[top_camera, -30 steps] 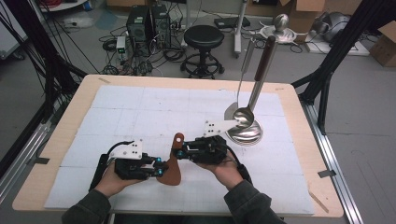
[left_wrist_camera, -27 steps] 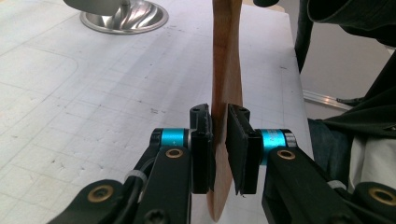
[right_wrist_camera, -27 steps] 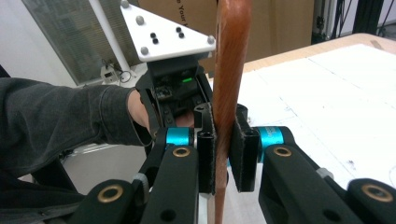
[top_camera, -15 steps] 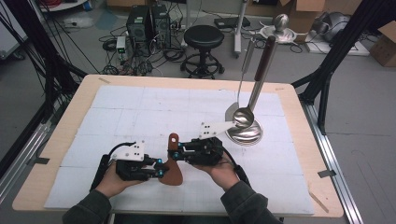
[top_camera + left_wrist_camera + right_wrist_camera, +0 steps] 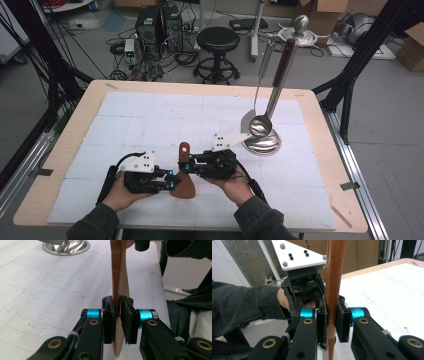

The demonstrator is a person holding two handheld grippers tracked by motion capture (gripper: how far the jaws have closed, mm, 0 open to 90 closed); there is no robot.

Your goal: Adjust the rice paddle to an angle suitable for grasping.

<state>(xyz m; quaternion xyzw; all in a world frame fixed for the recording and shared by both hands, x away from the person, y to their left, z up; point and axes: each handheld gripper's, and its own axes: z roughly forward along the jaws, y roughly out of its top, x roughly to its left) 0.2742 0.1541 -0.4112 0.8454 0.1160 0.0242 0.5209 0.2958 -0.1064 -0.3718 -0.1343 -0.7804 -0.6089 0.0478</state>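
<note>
A: Biggest first. Table (image 5: 60, 165) with a white gridded mat (image 5: 150, 120) on top. Off beyond the right gripper's fingers, on the mat: a steel rack base (image 5: 263, 145) with a ladle (image 5: 261, 126) and a flat turner (image 5: 249, 121) hanging over it. Well apart from both sets of fingers.

B: And the workpiece?

A: Wooden spatula (image 5: 184, 175), held between the two grippers near the person's edge of the table. Blade end at the left gripper (image 5: 171, 184), handle end up at the right gripper (image 5: 185, 164).

B: Left fingers?

A: Closed on the blade. In the left gripper view both pads (image 5: 109, 320) press the spatula's (image 5: 120, 287) flat faces, one each side. Blade tip pokes out just below the pads, and the handle runs away from the fingers toward the rack base (image 5: 66, 246).

B: Right?

A: Same, clamped on the handle. In the right gripper view the handle (image 5: 335, 272) stands upright between the pads (image 5: 342, 322), touching both. Left gripper body sits just behind it, in the person's hand (image 5: 283, 298).

B: Spatula touching the mat?

A: Can't tell from the high view.
</note>
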